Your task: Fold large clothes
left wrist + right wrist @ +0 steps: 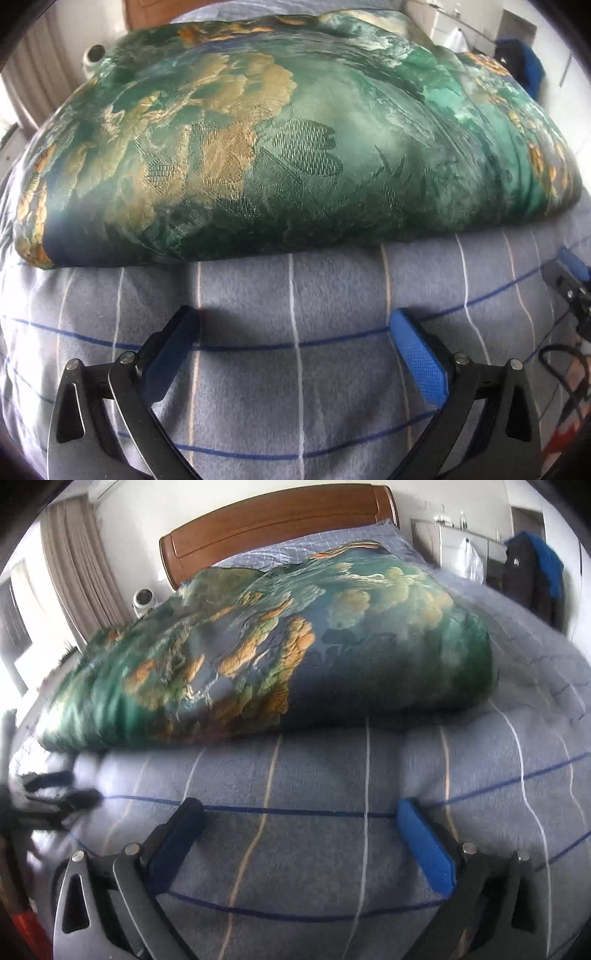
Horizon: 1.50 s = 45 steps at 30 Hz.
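1. Your landmark is the quilt (295, 147), a thick green and gold satin bundle lying across the bed (295, 369). It is already doubled over into a fat pad; its rounded folded edge faces you, and the headboard (277, 520) stands beyond it.

2. Your left gripper (295, 354) hangs on the near side of the quilt, over the bare striped bedcover. Its jaws stand wide with nothing between them, and neither blue pad touches the quilt.

3. Your right gripper (301, 834) is also on the near side of the quilt, toward its right half. Its jaws are spread wide and empty too.

4. Judging by this, you are between grips: one fold looks finished, both tongs are free, and the quilt rests by itself. How many folds remain I cannot tell; the bundle still spans most of the bed's width, so another fold seems likely.

5. The next move calls for a fresh hold on the quilt. Bring each gripper forward to the near edge, one toward each end, and take in all the layers.

6. The satin looks slippery and the pad is thick, so bite deep rather than at the very lip, or the layers may slide apart when you lift.

7. Keep both hands level as you carry the fold, so the edges meet squarely.
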Motion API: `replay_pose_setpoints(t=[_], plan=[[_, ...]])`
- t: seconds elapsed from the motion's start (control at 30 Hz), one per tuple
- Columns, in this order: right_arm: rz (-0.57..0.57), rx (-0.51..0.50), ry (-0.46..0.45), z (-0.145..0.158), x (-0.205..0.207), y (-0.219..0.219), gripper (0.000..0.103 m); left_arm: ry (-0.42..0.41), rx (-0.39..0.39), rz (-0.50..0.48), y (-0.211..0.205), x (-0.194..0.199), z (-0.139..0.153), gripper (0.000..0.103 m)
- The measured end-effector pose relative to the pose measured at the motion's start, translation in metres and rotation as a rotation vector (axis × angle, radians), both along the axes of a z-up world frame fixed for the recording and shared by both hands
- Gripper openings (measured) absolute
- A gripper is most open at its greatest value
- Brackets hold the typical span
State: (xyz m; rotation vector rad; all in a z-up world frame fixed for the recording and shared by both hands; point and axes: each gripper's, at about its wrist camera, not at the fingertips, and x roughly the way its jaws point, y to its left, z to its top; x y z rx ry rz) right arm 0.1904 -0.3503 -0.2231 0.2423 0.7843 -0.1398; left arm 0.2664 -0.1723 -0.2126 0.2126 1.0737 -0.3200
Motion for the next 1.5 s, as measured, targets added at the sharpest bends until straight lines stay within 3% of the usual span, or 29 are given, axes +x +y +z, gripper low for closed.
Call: replay_pose_setpoints(t=[0.07,0.13,0.23,0.3,0.37,0.4,0.47,0.7,1.5], plan=[[-0.015,-0.010,0.013,0.004,-0.002,-0.001,0.102,-0.054,0.029,0.010,-0.008,-0.006,-0.001,0.103],[-0.042,-0.028,0.029,0.017,-0.002,-0.002,0.102,-0.057,0.020,0.018,-0.012,0.003,-0.003,0.103],[-0.126,-0.077,-0.050,0.043,-0.007,-0.014,0.102,-0.046,-0.019,0.036,-0.011,0.012,-0.002,0.103],[-0.173,-0.065,-0.001,0.036,0.000,-0.031,0.102,-0.074,0.002,0.026,-0.014,0.007,0.000,0.103],[-0.173,0.057,0.116,0.004,0.011,-0.052,0.103,-0.102,0.026,0.026,-0.023,-0.003,0.002,0.103],[-0.164,0.098,0.101,-0.006,0.010,-0.058,0.103,-0.109,0.042,0.025,-0.028,-0.007,0.002,0.103],[-0.163,0.085,0.057,-0.005,0.005,-0.059,0.103,-0.114,0.054,0.023,-0.036,-0.012,0.004,0.103],[-0.172,0.030,0.055,-0.009,0.010,-0.053,0.103,-0.105,0.041,0.026,-0.039,-0.012,0.005,0.103],[-0.174,0.032,0.035,-0.010,0.001,-0.051,0.103,-0.104,0.039,0.027,-0.038,-0.013,0.005,0.103]])
